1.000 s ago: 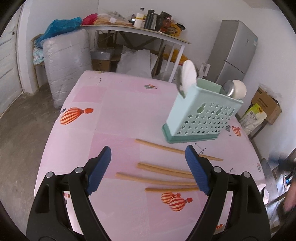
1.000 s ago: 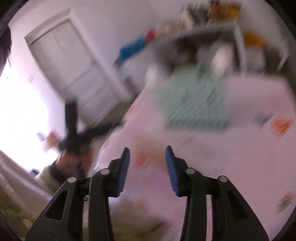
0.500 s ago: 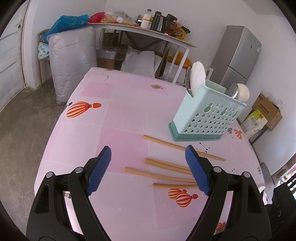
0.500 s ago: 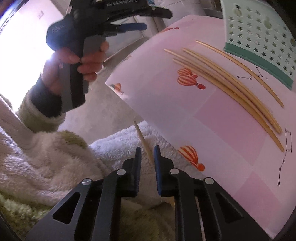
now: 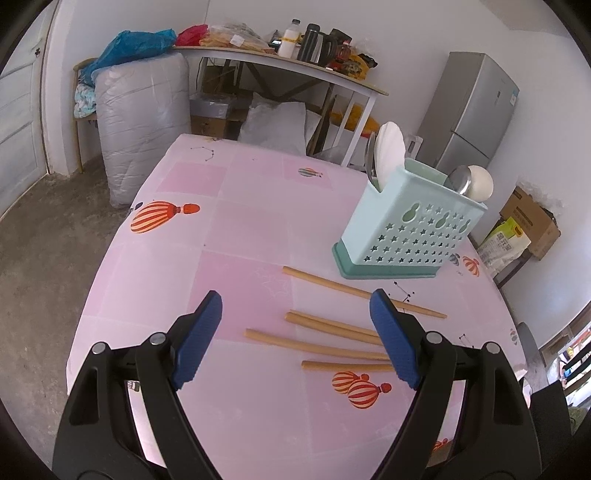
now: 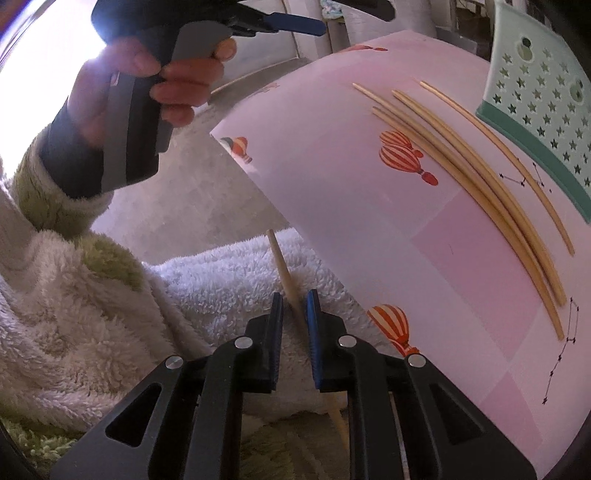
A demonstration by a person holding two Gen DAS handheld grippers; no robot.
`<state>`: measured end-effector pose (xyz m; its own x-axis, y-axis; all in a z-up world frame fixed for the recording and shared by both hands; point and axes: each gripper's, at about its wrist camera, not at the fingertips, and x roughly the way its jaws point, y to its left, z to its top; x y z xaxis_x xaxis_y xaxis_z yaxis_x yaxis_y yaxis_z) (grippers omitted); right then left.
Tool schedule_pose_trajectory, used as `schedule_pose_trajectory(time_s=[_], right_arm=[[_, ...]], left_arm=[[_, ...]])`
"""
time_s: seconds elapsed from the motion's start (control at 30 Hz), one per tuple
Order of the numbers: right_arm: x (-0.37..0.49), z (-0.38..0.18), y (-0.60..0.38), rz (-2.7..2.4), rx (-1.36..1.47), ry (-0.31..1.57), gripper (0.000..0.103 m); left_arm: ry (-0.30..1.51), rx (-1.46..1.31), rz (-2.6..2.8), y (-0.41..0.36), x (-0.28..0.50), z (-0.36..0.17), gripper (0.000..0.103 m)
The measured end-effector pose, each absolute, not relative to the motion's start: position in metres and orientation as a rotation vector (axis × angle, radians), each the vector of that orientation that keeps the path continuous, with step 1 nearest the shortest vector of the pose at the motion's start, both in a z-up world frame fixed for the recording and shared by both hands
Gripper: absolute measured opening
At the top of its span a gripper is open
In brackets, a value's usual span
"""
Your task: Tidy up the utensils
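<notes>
Several wooden chopsticks [image 5: 332, 325] lie on the pink table [image 5: 240, 229] in front of a pale green utensil holder [image 5: 410, 232] that holds spoons. They also show in the right wrist view [image 6: 472, 173], beside the holder [image 6: 539, 96]. My left gripper [image 5: 295, 332] is open and empty, held above the table's near edge. My right gripper [image 6: 294, 306] is off the table's edge, over the person's fluffy robe, shut on one chopstick [image 6: 282, 269]. The left gripper also shows in the right wrist view [image 6: 280, 22], held in a hand.
A fridge [image 5: 476, 110] stands behind the table at the right. A long side table [image 5: 280, 62] with bottles and bags is at the back. A wrapped grey bundle [image 5: 142, 122] stands at the left. Boxes [image 5: 532, 221] sit by the right wall.
My right gripper swung down off the table edge and closed on a chopstick over the robe. My left gripper pulled back and rose a little, staying open.
</notes>
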<state>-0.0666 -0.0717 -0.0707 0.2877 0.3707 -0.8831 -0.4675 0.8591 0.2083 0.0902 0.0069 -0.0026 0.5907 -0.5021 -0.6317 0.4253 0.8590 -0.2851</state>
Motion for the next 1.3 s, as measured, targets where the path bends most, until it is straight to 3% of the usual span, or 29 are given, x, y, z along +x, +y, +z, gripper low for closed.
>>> schedule_pose_trajectory(time_s=[0.17, 0.4, 0.67, 0.87, 1.0, 1.3], right_arm=[[-0.072, -0.066, -0.069, 0.549, -0.142, 1.118, 0.006], [-0.078, -0.031, -0.093, 0.482, -0.043, 1.013, 0.006], [-0.089, 0.034, -0.193, 0.271, 0.299, 0.759, 0.006], [-0.091, 0.039, -0.276, 0.130, 0.692, 0.550, 0.006], [-0.089, 0.015, -0.324, 0.056, 0.931, 0.457, 0.006], [-0.068, -0.043, -0.357, -0.011, 1.080, 0.438, 0.006]], left_arm=[[0.769, -0.110, -0.538, 0.008, 0.090, -0.003, 0.078], [0.767, -0.109, -0.538, 0.008, 0.089, -0.004, 0.078], [0.773, -0.121, -0.591, 0.001, 0.090, -0.007, 0.078], [0.743, -0.014, -0.743, -0.038, 0.085, 0.002, 0.077], [0.691, 0.136, -0.900, -0.080, 0.078, 0.010, 0.071], [0.763, 0.553, -1.178, -0.184, 0.082, -0.021, 0.045]])
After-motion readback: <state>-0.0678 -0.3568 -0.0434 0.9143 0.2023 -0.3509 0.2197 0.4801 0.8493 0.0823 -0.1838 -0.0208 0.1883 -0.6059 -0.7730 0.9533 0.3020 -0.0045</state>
